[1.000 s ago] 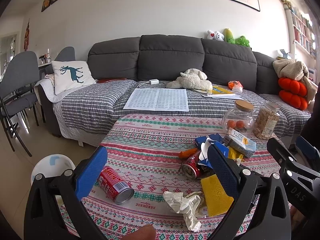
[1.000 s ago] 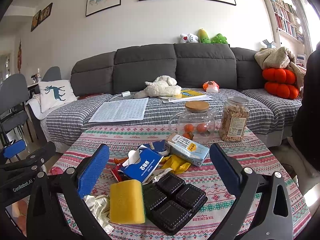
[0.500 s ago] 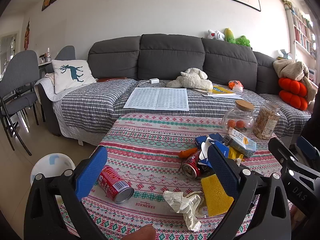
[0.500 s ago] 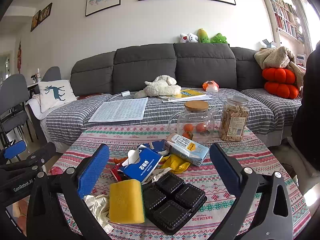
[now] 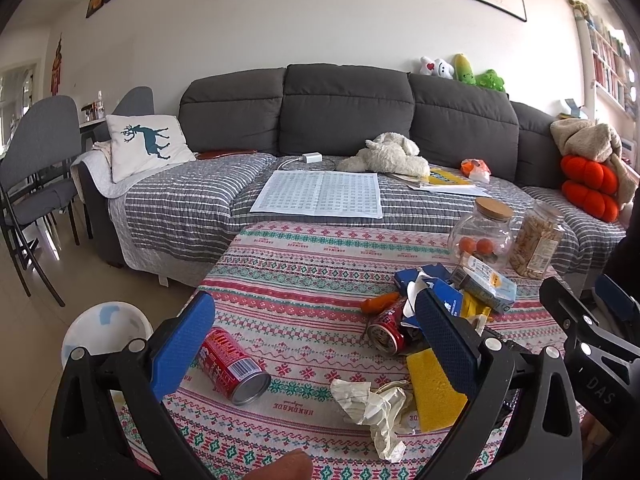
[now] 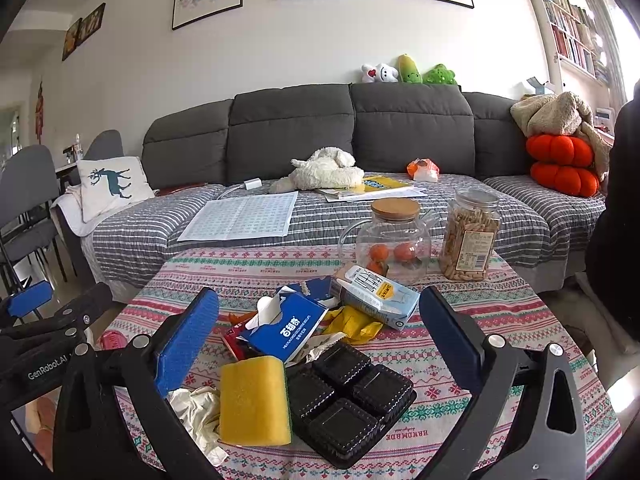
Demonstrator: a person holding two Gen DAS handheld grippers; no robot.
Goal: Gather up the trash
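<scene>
Almost nothing is shifting since a second ago; both views are holding. The left gripper (image 5: 308, 340) is hovering wide open and empty, and the red cylindrical drink can (image 5: 232, 366) is lying on its side near the tabletop's left edge, just inside its left finger, long axis running diagonally away. The right gripper (image 6: 320, 334), equally open and empty, is facing the yellow rectangular sponge (image 6: 254, 400).

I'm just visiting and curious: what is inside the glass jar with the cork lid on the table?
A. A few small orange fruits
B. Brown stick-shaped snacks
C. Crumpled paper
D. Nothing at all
A. Through the clear wall of the glass jar, under its cork lid, a few small orange fruits show; the stick snacks fill the plastic jar beside it.
</scene>
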